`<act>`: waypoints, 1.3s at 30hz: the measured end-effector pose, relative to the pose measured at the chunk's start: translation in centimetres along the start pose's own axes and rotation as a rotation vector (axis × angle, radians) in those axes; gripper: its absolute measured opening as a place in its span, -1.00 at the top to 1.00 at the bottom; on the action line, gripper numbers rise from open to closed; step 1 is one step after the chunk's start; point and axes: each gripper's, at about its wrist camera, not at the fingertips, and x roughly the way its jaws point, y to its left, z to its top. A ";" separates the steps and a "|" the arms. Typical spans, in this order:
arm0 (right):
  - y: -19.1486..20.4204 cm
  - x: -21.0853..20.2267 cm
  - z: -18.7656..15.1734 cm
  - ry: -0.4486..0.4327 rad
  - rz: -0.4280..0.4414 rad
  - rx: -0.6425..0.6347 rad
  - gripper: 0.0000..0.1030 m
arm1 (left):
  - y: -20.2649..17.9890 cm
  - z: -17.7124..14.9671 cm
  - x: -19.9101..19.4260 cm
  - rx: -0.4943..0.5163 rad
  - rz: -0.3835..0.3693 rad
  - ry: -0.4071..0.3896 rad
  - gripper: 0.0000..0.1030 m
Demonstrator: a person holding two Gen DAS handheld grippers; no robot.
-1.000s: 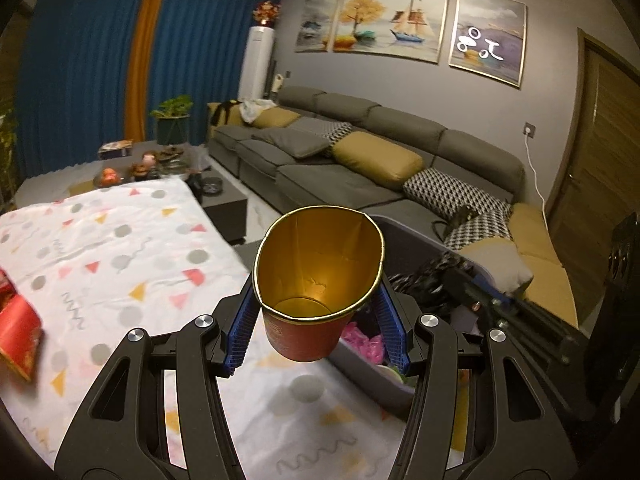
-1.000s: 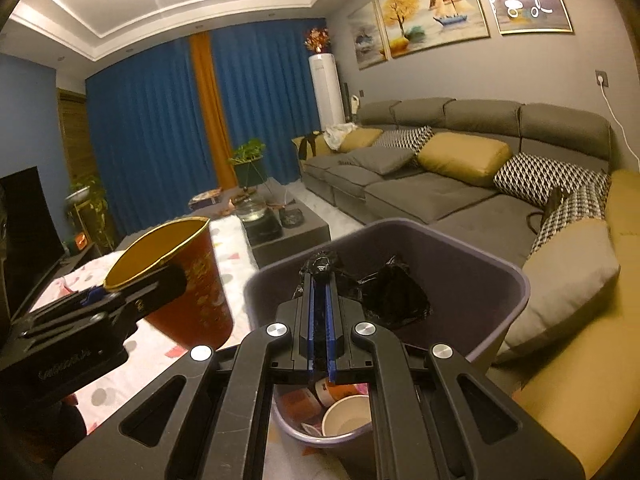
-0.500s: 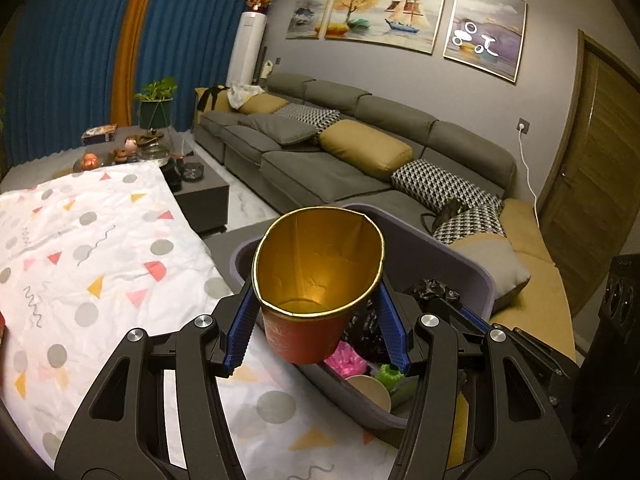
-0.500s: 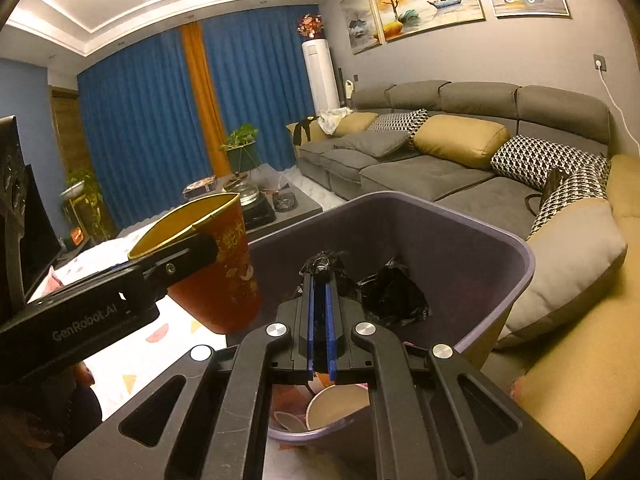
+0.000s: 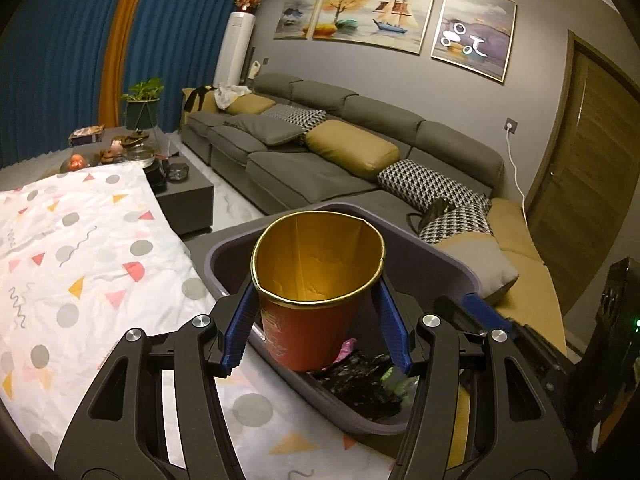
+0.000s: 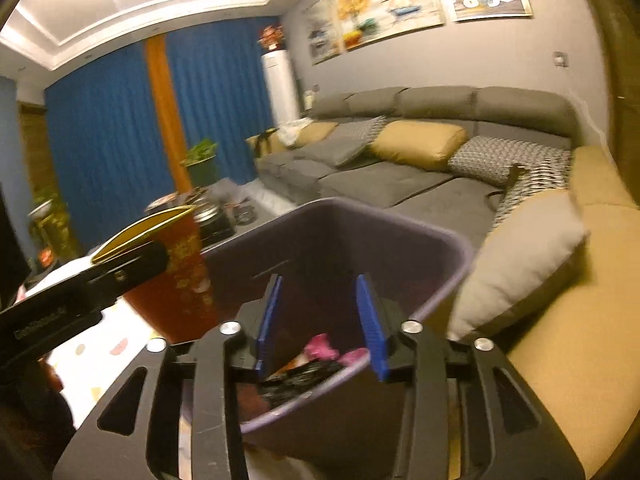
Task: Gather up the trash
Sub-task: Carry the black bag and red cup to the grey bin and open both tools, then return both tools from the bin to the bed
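Blue-padded fingers (image 5: 240,328) of the left gripper (image 5: 316,330) are pressing on both sides of a red paper cup with a gold rim and gold lining (image 5: 316,280), holding it upright over the near-left rim of a dark purple plastic trash bin (image 5: 440,264). From the left wrist view, the cup's open mouth is facing the camera, showing a dented gold interior, while a black crumpled bag (image 5: 360,380) and pink scraps (image 5: 346,350) are lying in the bin below it. That view is also showing a white tablecloth with coloured triangles and grey dots (image 5: 80,248) spreading to the left of the bin. The right wrist view is showing what the first cannot: the cup's red printed side (image 6: 176,276), seen in profile and tilted, hanging at the bin's left edge (image 6: 280,224). In this blurred view the right gripper (image 6: 320,324) is opening its jaws above the bin, with nothing between the blue pads, and the black bag (image 6: 300,376) and pink scraps (image 6: 320,348) are sitting directly beneath them. A grey sectional sofa with mustard cushions (image 6: 400,176) is stretching along the far wall.
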 end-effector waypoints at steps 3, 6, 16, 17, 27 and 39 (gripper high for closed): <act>-1.3 -0.5 0.1 -0.011 -0.023 0.039 0.15 | -0.5 -0.2 0.1 0.012 -0.010 -0.002 -0.08; -1.9 -1.0 0.2 -0.021 -0.033 0.050 0.12 | -1.2 -0.2 0.5 0.010 -0.025 0.011 -0.09; -2.3 -1.9 0.3 -0.051 -0.032 0.044 0.07 | -0.6 -0.9 0.0 -0.023 0.025 0.022 -0.66; -2.3 -2.0 0.3 -0.053 -0.030 0.043 0.07 | -0.3 -0.9 -0.3 -0.026 0.033 0.021 -0.69; 0.9 -3.9 -0.1 -0.081 0.029 -0.012 -0.27 | 2.8 -2.7 -6.3 -0.004 0.277 0.002 -0.79; 8.6 -6.3 -1.1 -0.075 0.186 -0.130 -0.36 | 10.8 -3.7 -16.7 -0.104 0.506 -0.081 -0.79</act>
